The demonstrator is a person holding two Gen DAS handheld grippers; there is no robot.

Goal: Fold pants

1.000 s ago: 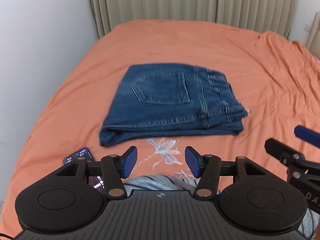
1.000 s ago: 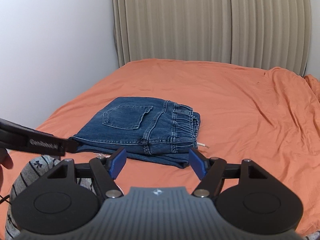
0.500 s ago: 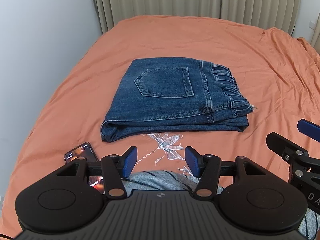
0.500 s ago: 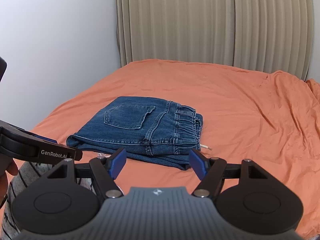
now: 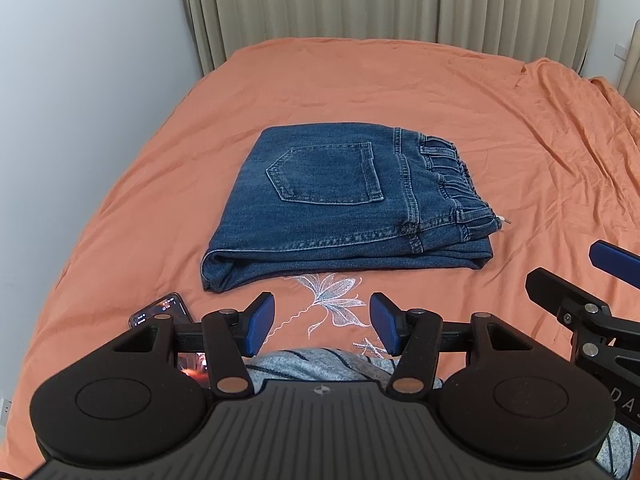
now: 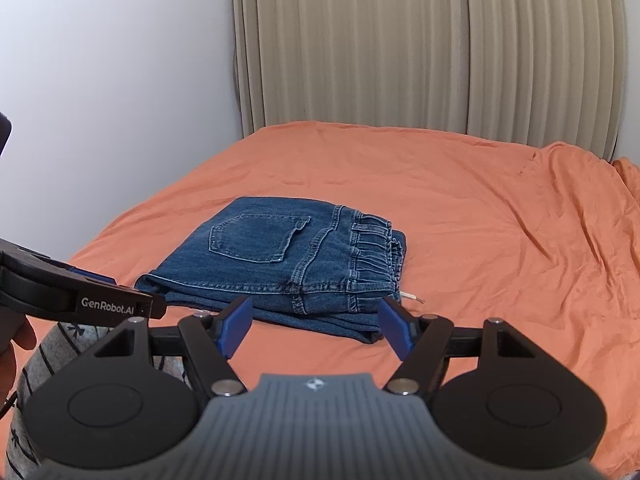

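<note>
Folded jeans [image 5: 344, 208] lie on the orange bed [image 5: 500, 128] (both claws gape, empty): left claw [image 5: 322, 326], right claw [image 6: 314, 326].

An orange-sheeted bed [image 5: 460, 92] carried folded blue jeans [image 5: 340, 208] near its middle (back pocket up), and a phone [image 5: 162, 310] lay near the front edge, screen lit.
</note>
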